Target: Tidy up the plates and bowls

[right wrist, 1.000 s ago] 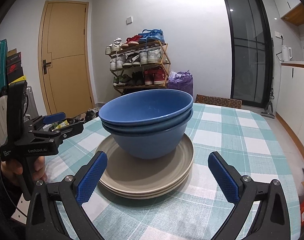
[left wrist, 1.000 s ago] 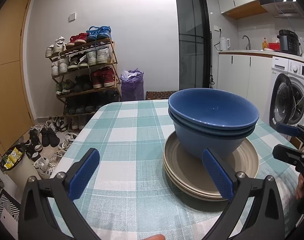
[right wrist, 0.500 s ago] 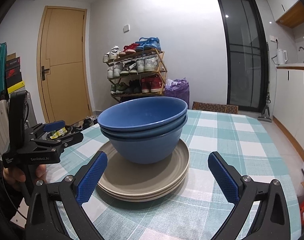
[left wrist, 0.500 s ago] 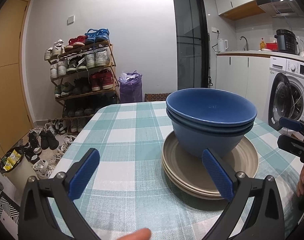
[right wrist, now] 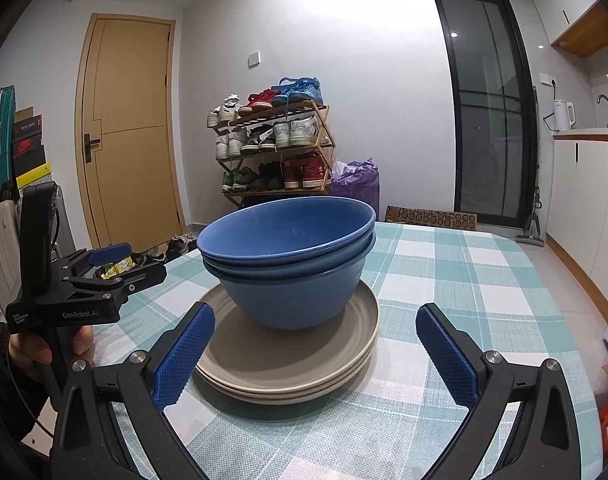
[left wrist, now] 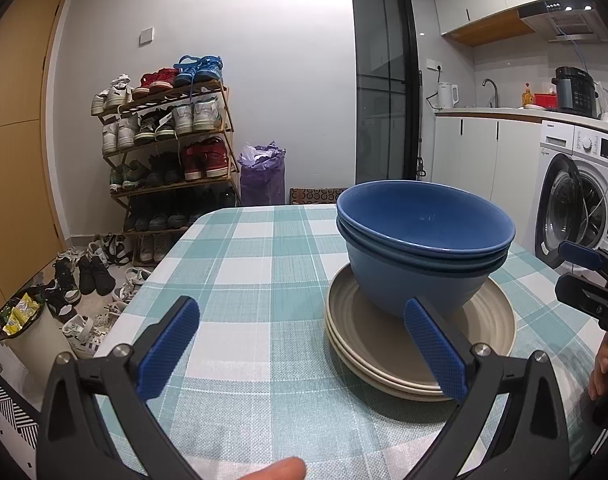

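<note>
Nested blue bowls sit on a stack of beige plates on a table with a teal checked cloth. My left gripper is open and empty, near the table's front edge, to the left of the stack. My right gripper is open and empty, just in front of the plates, its left fingertip overlapping the plate rim. Each gripper also shows in the other's view, the right one and the left one, both apart from the dishes.
A shoe rack and purple bag stand beyond the table's far edge. A washing machine and kitchen counter are at the right. A wooden door is at the left. Shoes lie on the floor.
Both grippers have dropped lower, so the bowls and plates sit higher in both views. The dishes have not moved. Both grippers stay open.
</note>
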Demonstrator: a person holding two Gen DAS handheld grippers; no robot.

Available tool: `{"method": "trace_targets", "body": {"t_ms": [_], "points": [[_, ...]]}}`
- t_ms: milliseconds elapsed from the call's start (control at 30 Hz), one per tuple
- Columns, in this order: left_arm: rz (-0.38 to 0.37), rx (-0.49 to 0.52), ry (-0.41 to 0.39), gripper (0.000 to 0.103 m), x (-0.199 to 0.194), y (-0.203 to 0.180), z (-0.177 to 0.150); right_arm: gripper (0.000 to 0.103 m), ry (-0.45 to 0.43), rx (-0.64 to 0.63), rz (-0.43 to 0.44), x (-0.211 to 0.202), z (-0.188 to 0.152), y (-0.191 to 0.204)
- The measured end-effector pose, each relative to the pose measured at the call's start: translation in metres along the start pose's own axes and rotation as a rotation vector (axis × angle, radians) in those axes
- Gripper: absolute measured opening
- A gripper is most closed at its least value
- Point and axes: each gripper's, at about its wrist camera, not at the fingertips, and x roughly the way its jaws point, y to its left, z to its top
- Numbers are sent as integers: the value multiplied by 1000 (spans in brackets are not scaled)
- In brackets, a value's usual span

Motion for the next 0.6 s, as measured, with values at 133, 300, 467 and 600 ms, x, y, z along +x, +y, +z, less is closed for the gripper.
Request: {"method": "trace_targets", "body": {"t_ms": [133, 300, 467, 600], "points": [[0, 1, -1, 103, 0, 0, 0, 102, 0, -1, 1, 0, 0, 0], [-9, 4, -7, 103, -1, -1, 0, 102, 2, 1, 0, 0, 0, -2], [-9, 4, -7, 103, -1, -1, -1, 102, 2, 2, 0, 0, 0, -3], [-9, 4, -7, 103, -1, -1, -1, 102, 2, 2, 1, 0, 0, -2]]}}
